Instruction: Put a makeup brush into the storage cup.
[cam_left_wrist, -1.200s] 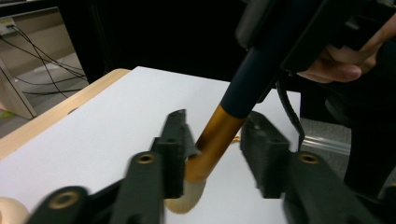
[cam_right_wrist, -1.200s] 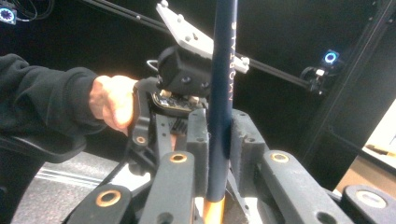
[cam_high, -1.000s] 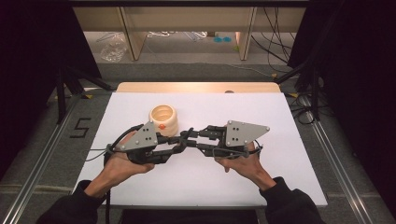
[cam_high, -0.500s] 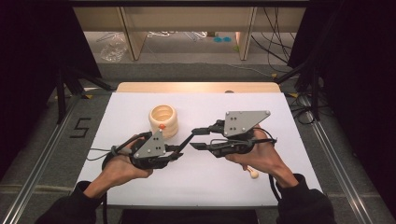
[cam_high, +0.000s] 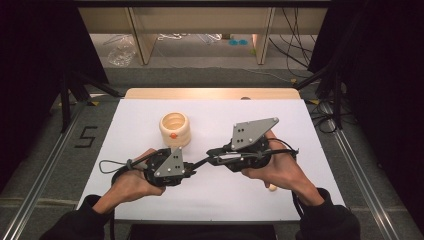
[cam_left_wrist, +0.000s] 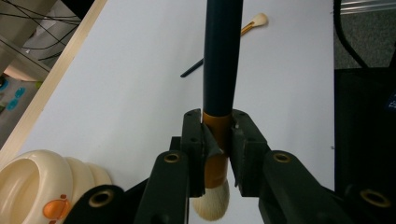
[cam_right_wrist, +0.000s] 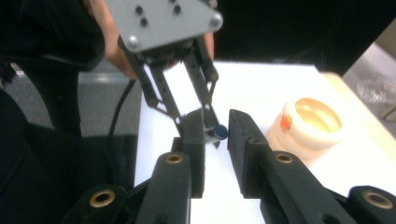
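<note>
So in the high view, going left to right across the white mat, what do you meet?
Left gripper shut on the dark brush handle → cream ringed pot, farther back → right gripper → tip of a second brush under the right hand.

1. A cream ring-shaped holder (cam_high: 174, 128) with an orange spot stood on the white table (cam_high: 300, 130).
2. A second thin brush (cam_left_wrist: 224, 44) with a pale tip lay on the table, well apart from the holder.
3. Cables (cam_high: 300, 45) lay on the floor behind the table.
</note>
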